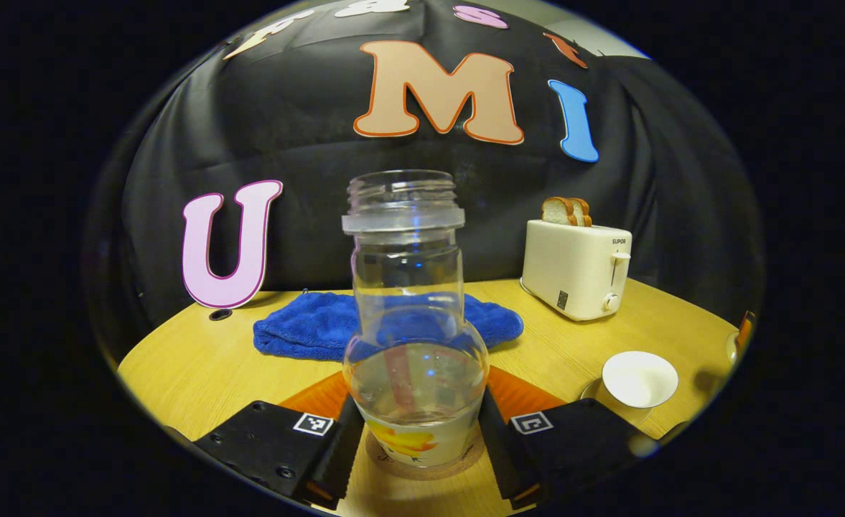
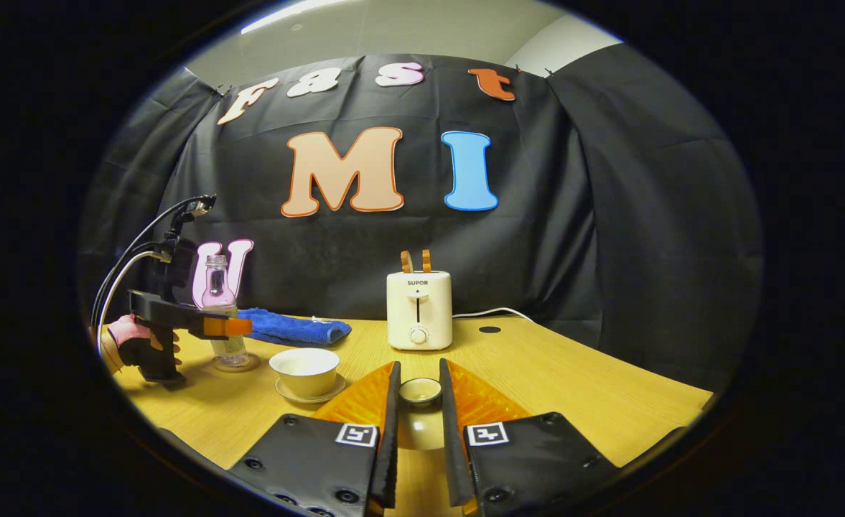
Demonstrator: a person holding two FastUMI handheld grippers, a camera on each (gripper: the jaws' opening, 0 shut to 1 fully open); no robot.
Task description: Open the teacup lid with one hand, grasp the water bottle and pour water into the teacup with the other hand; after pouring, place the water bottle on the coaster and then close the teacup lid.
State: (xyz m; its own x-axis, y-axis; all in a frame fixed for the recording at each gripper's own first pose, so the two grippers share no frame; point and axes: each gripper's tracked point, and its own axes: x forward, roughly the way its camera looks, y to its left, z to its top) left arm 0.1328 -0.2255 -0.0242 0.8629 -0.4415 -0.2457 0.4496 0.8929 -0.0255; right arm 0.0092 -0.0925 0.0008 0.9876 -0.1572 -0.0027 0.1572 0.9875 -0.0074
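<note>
Water bottle (image 1: 413, 337) stands upright between the fingers of our left gripper (image 1: 418, 438), its base resting on the round cork coaster (image 1: 422, 470) on the wooden table (image 1: 178, 366). Our fingers sit close against the bottle's lower sides, but we cannot tell whether both actually press on it or merely flank it. The bottle has no cap and holds some water in its bulbous lower part. Off to the right in the left gripper view, the open teacup (image 1: 639, 380) sits on its saucer, well apart from the bottle.

In the right gripper view we see our right gripper (image 2: 416, 431) closed narrow around the small teacup lid (image 2: 420, 390), which sits between the fingers with the pads touching its sides. We hold the lid to the right of the teacup (image 2: 305, 370), apart from it. Farther left in that view the left gripper (image 2: 214, 327) and the gloved hand (image 2: 135, 343) holding it show beside the bottle (image 2: 222, 316). Behind lie a blue towel (image 1: 321, 330) and a white toaster (image 2: 419, 309) with bread in its slots.
</note>
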